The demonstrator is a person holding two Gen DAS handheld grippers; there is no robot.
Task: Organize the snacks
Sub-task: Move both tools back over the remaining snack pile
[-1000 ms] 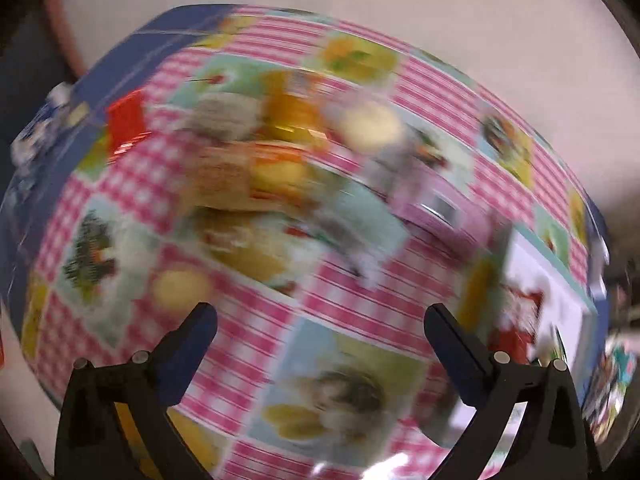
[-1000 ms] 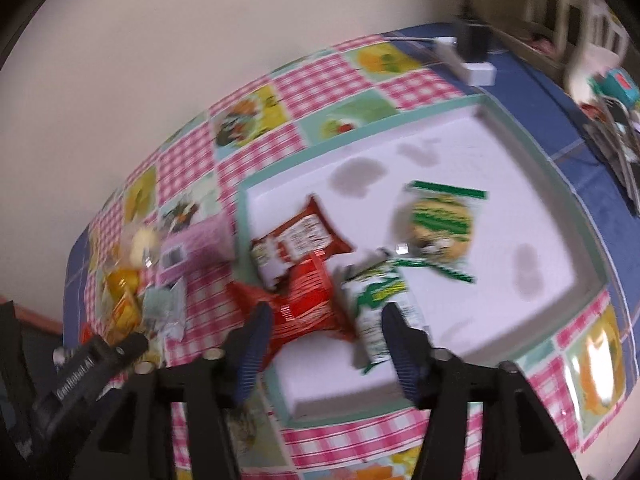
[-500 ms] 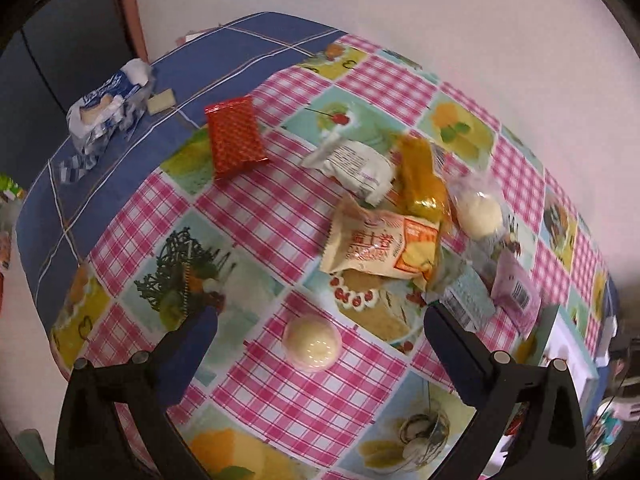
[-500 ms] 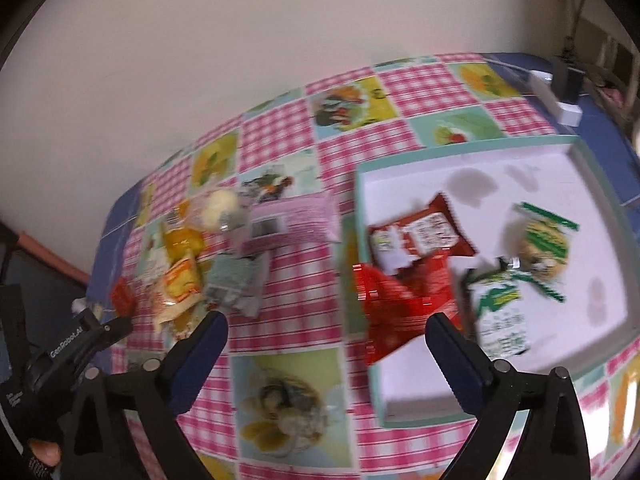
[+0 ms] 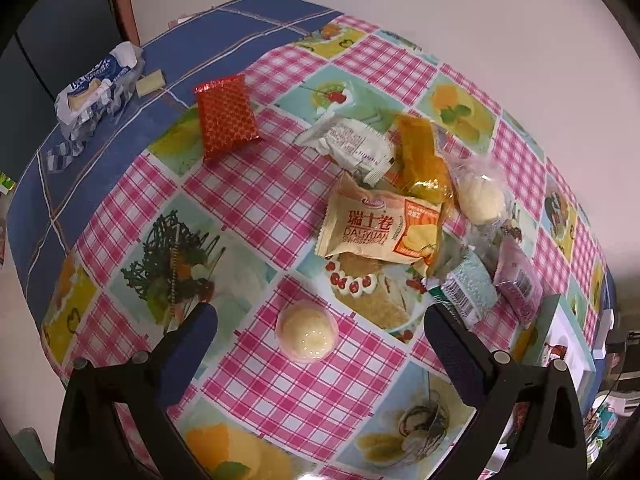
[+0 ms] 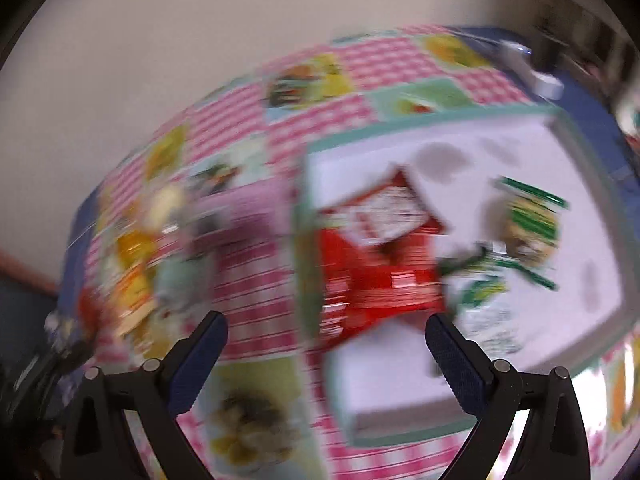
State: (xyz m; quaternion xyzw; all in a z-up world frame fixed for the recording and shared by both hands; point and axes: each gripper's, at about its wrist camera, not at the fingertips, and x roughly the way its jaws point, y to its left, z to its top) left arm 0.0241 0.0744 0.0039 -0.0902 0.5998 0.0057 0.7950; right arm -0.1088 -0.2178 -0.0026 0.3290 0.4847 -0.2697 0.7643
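The round pale snack (image 5: 306,335) lies alone on the checked cloth of the table (image 5: 248,196), directly between and just ahead of the fingers (image 5: 191,344) of your left gripper (image 5: 320,344), which stand wide apart with nothing held. Judged from its glossy dome, it is a small wrapped cake or bun: light, soft and easily crushed, with a slick film that may slide. Take it across its widest middle, low down, and close gently; a hard squeeze would likely deform it.

Beyond it sits a loose heap: the Swiss roll packet (image 5: 380,228), an orange packet (image 5: 422,160), a white wrapper (image 5: 352,142), a second pale bun in clear film (image 5: 478,196), a teal packet (image 5: 466,292) and a pink packet (image 5: 518,280). All appear light, crinkly and overlapping, so lifting one may drag its neighbour. The red packet (image 5: 226,116) lies apart, flat and easy to reach.

There is open cloth on all sides of the round snack, giving free room to descend.

The tray (image 6: 440,428) shows in the blurred right wrist view, already holding red packets (image 6: 376,276) and green ones (image 6: 528,216); its far half is bare. Your right gripper (image 6: 324,348) is spread fully and empty above the tray's near rim. Mind that raised rim when you carry anything across.
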